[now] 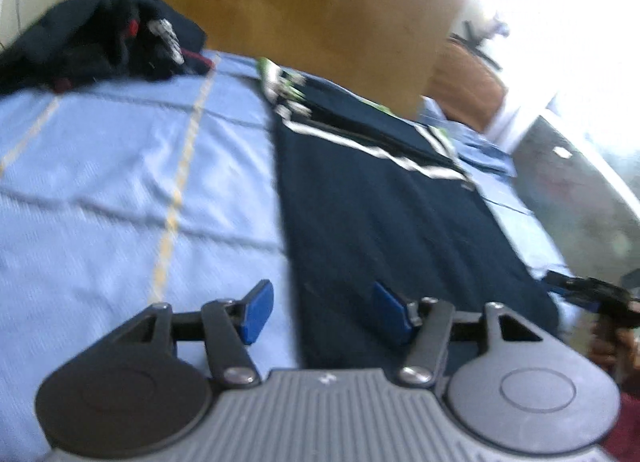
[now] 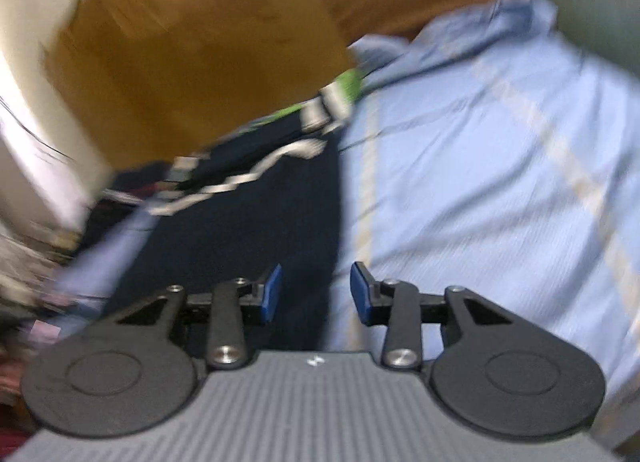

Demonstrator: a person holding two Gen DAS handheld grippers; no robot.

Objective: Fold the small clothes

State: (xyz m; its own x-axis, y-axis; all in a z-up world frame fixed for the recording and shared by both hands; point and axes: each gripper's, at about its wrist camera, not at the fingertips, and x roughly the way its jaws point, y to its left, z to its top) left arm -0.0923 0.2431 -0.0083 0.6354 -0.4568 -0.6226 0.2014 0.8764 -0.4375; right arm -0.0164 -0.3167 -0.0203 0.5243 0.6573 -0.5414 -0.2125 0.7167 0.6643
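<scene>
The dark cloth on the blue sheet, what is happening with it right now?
A person with a gripper in each hand is folding small clothes on a light blue sheet. The navy garment with white stripes lies flat in a long folded strip. The left gripper and the right gripper are both open and hold nothing, each hanging over an edge of the garment. A dark pile of clothes waits at the far corner.

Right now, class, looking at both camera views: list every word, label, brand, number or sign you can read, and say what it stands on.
No readable text in either view.
Small white mark on the grey body of the left hand-held gripper: a logo shape, no letters legible.
The same white mark on the right hand-held gripper: also unreadable.
White and green trim on the navy garment: stripes only, too blurred to show lettering.
Blue bedsheet: lines only.
</scene>
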